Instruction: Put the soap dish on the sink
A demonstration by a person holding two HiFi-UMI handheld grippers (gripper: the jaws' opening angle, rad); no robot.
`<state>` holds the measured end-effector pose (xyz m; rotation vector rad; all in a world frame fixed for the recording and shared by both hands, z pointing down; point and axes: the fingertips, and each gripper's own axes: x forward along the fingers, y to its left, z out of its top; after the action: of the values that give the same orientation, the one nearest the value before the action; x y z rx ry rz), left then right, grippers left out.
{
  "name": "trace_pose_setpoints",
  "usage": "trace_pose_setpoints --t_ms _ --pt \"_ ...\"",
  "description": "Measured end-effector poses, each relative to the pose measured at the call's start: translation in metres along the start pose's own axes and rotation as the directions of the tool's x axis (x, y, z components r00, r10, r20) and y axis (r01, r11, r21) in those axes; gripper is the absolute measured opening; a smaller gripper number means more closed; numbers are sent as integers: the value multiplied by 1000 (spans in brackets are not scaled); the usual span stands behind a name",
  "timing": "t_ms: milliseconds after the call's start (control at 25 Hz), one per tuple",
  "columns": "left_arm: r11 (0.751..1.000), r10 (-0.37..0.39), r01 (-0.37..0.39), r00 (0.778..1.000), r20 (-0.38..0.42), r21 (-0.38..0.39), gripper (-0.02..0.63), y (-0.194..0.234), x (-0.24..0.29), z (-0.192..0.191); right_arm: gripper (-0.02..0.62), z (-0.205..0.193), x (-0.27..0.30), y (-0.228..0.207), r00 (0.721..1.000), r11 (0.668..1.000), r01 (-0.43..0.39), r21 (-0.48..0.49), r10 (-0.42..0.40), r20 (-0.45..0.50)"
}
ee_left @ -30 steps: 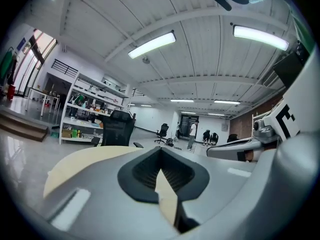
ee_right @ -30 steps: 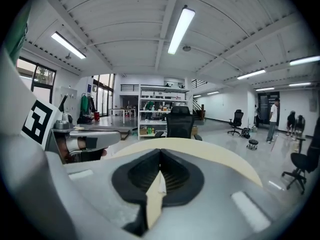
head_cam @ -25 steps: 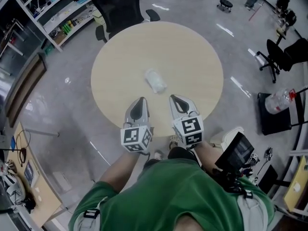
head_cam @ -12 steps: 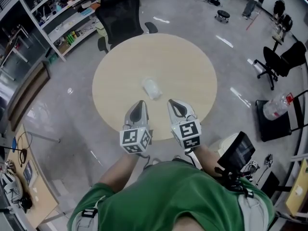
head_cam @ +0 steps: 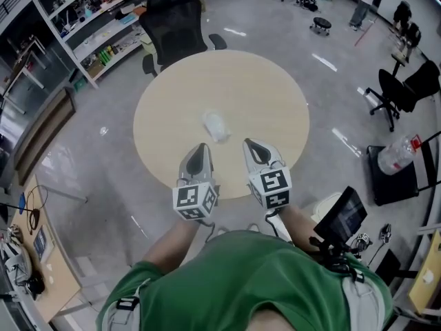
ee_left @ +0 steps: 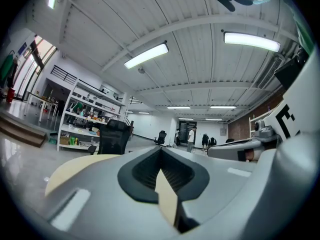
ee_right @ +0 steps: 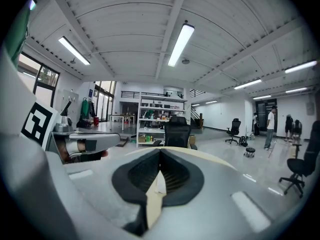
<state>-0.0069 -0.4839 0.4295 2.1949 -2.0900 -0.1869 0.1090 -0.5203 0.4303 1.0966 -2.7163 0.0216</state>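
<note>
Hovering at the tabletop's (head_cam: pixel 265 88) near edge, my left gripper (head_cam: pixel 202 145) and right gripper (head_cam: pixel 249 143) are shut and empty; taking the mid-table soap dish (head_cam: pixel 216 126) likely needs open jaws.

One round beige wooden table (head_cam: pixel 275 81); one small translucent white soap dish (head_cam: pixel 217 126); two grey two-jaw grippers with their jaws together: left gripper (head_cam: pixel 200 147), right gripper (head_cam: pixel 251 143); beyond the table, one black office chair (head_cam: pixel 176 19); one clear plastic bottle (head_cam: pixel 394 150).
</note>
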Motion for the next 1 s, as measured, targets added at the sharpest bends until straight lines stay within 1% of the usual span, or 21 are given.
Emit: trace_pose_setpoints --t_ms 200,400,680,1000 --pt "1000 -2 2 1000 4 3 6 3 -1 6 2 9 0 -4 1000 1000 10 20 -10 7" --pt "1000 -11 11 1000 13 7 6 0 3 11 2 20 -1 -12 999 999 33 8 -33 28" --pt "1000 -21 21 1000 11 8 6 -7 8 9 2 20 -2 -20 999 999 39 6 -39 31" --pt "1000 -18 18 1000 -6 -2 6 -2 8 6 2 16 3 -17 999 1000 31 6 -31 16"
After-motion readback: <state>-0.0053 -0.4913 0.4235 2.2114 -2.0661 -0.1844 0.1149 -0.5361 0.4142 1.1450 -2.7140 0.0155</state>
